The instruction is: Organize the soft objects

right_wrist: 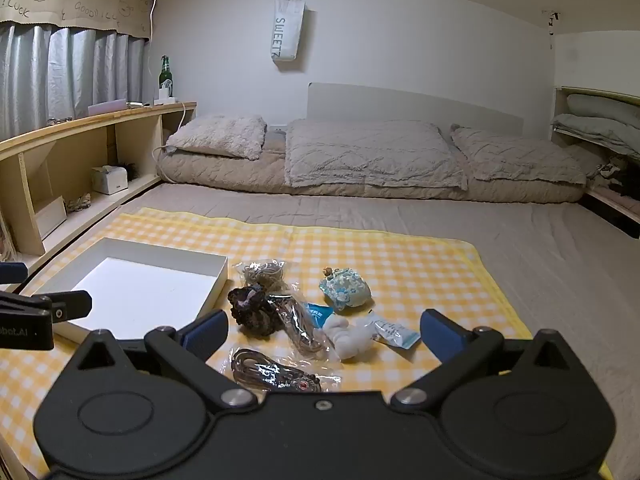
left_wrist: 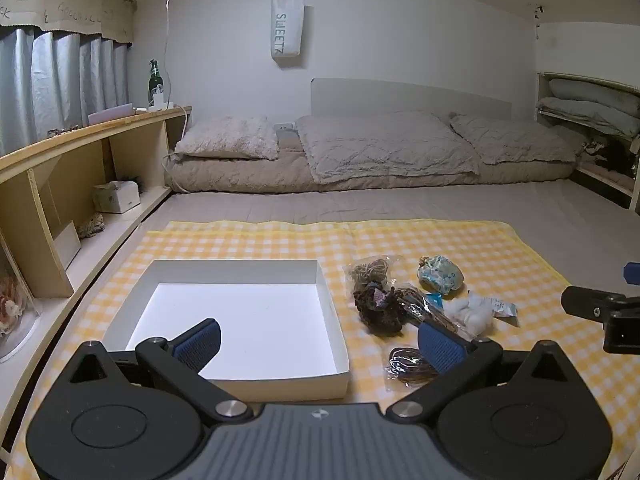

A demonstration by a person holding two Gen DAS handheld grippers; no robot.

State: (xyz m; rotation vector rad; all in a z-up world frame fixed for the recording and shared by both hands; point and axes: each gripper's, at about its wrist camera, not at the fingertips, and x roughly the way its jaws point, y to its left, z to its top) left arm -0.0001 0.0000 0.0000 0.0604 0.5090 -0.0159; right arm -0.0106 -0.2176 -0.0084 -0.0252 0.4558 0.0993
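Both claws, the left gripper (left_wrist: 320, 342) and right gripper (right_wrist: 322, 334), are hanging wide apart, holding nothing, over the yellow checked cloth (right_wrist: 380, 248); the shallow white cardboard box (left_wrist: 240, 320) is sitting left of centre.

Bed (right_wrist: 540, 264), grey sheet, carries a yellow checked cloth (right_wrist: 400, 248) and folded bedding (right_wrist: 360, 160) at its far end. On the cloth: empty white box (right_wrist: 218, 276) at left; just right, clustered, a dark scrunchie (right_wrist: 252, 312), blue pouch (right_wrist: 346, 286), white puff (right_wrist: 352, 338) and bagged cords (right_wrist: 276, 374).

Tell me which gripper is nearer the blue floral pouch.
Right. The right gripper hovers open just before the blue floral pouch; the left gripper hangs over the white box's edge.
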